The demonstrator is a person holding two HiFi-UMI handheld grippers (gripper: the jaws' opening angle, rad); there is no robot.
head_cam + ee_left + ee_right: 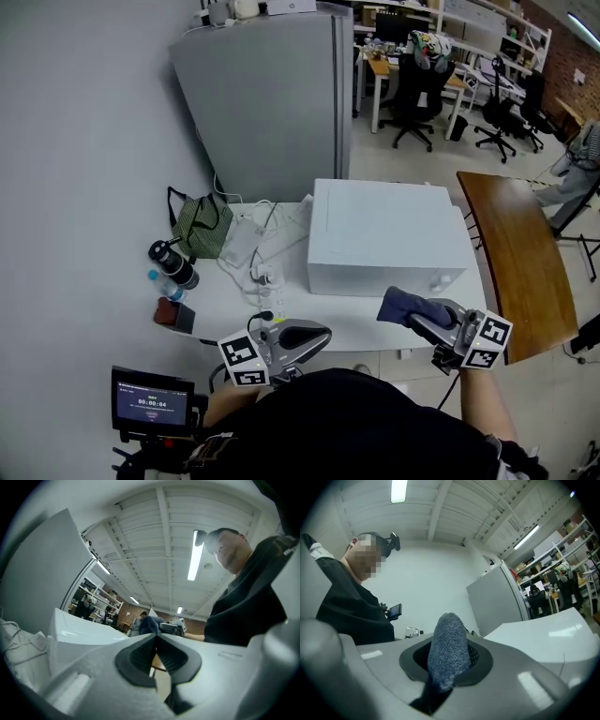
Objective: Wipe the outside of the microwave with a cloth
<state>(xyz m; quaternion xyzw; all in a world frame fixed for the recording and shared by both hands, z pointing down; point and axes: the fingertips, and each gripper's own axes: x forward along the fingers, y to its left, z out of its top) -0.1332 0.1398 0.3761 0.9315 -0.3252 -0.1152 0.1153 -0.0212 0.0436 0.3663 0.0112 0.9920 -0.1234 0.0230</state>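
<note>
1. While my right gripper (449,665) clamps its jaws on the grey-blue cloth (447,646), it hangs at five o'clock of the white microwave (384,234), just beside its front face.
2. My left gripper (155,645), jaws pressed together on nothing, sits at the microwave's seven o'clock.
3. The microwave stands on the white worktop (225,305), with cables (258,253) at its nine o'clock.

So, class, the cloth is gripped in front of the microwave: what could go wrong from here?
1. Only a short tuft of cloth pokes past the right gripper, so its hard jaws might scrape the microwave.
2. Loose cables lie just left of the microwave; wiping that side might snag them.
</note>
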